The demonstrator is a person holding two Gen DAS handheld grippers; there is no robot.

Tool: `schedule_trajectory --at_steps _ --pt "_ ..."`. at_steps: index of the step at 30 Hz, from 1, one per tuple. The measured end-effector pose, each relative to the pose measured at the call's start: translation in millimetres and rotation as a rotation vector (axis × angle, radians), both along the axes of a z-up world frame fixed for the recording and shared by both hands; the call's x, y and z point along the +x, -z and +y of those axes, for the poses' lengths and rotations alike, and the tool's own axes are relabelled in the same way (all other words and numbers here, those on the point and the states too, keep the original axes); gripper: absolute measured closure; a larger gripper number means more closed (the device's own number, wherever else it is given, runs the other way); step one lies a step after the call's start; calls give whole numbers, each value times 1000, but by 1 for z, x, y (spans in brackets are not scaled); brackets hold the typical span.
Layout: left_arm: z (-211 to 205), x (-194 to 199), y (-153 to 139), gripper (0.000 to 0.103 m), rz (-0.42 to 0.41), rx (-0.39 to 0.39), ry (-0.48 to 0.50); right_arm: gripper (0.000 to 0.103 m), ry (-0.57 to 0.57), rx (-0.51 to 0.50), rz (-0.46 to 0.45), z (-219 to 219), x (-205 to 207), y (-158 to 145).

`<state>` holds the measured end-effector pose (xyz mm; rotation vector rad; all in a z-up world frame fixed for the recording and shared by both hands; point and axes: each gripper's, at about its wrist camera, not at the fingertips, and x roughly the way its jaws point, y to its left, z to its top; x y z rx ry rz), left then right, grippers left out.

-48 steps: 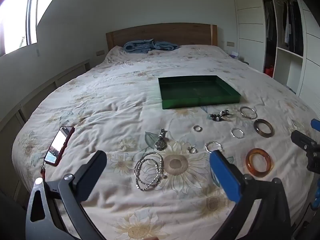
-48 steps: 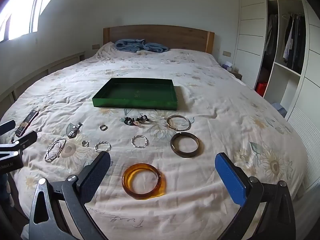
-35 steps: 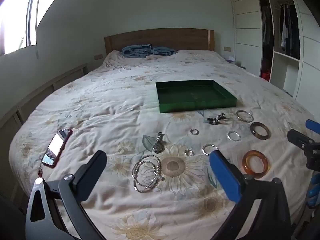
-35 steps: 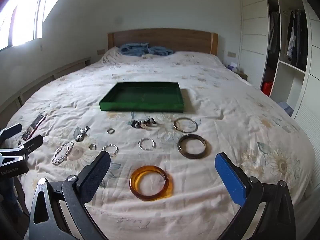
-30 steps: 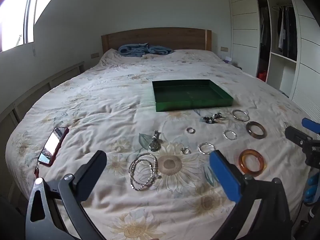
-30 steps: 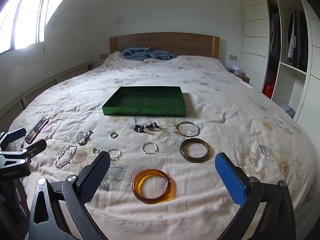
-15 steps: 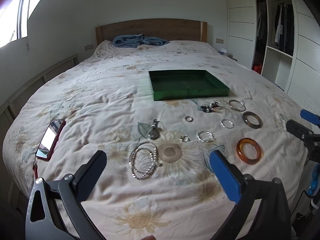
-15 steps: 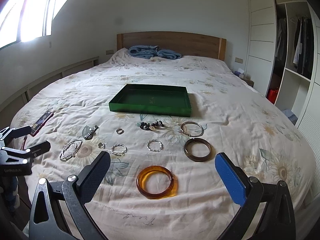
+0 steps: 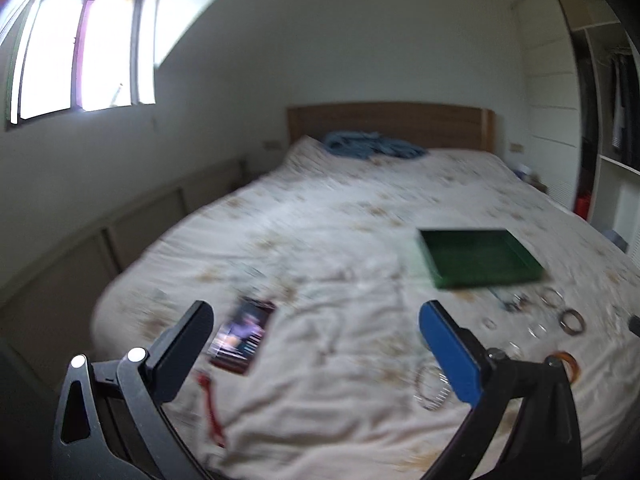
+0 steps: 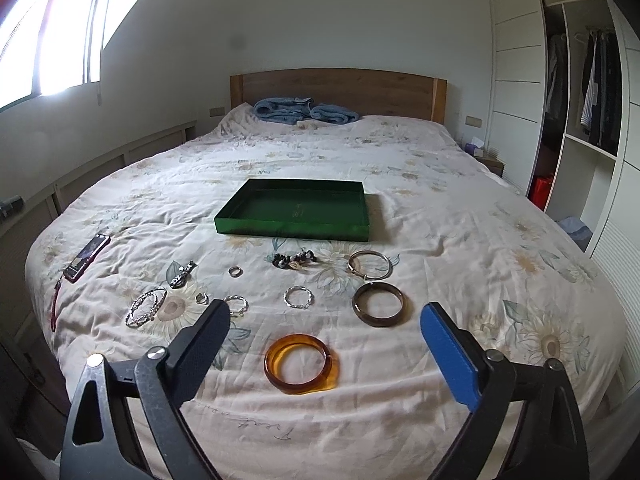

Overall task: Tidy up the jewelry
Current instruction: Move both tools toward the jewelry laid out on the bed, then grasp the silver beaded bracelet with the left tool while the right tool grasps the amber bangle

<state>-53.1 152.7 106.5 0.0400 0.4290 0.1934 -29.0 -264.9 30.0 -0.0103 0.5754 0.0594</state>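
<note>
A green tray (image 10: pixel 292 236) sits mid-bed, nothing seen inside it. In front of it lie an amber bangle (image 10: pixel 300 387), a dark brown bangle (image 10: pixel 378 323), a thin gold bangle (image 10: pixel 369 277), dark beads (image 10: pixel 294 260), silver bracelets (image 10: pixel 146 306) and small rings (image 10: pixel 235 271). My right gripper (image 10: pixel 324 316) hangs above the bed's near edge, over the amber bangle. Its jaws are closing slightly and its pads touch nothing. My left gripper (image 9: pixel 315 312) is open and empty, aimed left of the blurred tray (image 9: pixel 480 276), towards a phone (image 9: pixel 242 336).
A phone (image 10: pixel 86 258) with a red strap lies at the bed's left edge. A blue blanket (image 10: pixel 304 111) is bunched at the wooden headboard. An open wardrobe (image 10: pixel 580 120) stands to the right, a window at upper left.
The left gripper has swung left and risen, so the jewelry slid to the right edge of its blurred view. The right gripper's jaws have narrowed a little.
</note>
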Motion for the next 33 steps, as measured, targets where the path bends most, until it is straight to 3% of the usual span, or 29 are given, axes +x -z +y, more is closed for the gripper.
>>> schedule_trajectory --at_steps 5,12,19,29,33 --pt "15 6 5 0 42 -43 2 15 0 22 16 -9 1 -1" --pt "-21 37 76 0 234 -120 98 17 -30 11 106 -9 14 24" --pt "-47 74 139 0 399 -127 141 30 -77 12 246 -6 42 64" --pt "-59 94 156 0 434 -93 147 30 -102 9 318 3 66 87" --pt "-64 102 159 0 438 -82 160 35 -103 8 341 5 73 93"
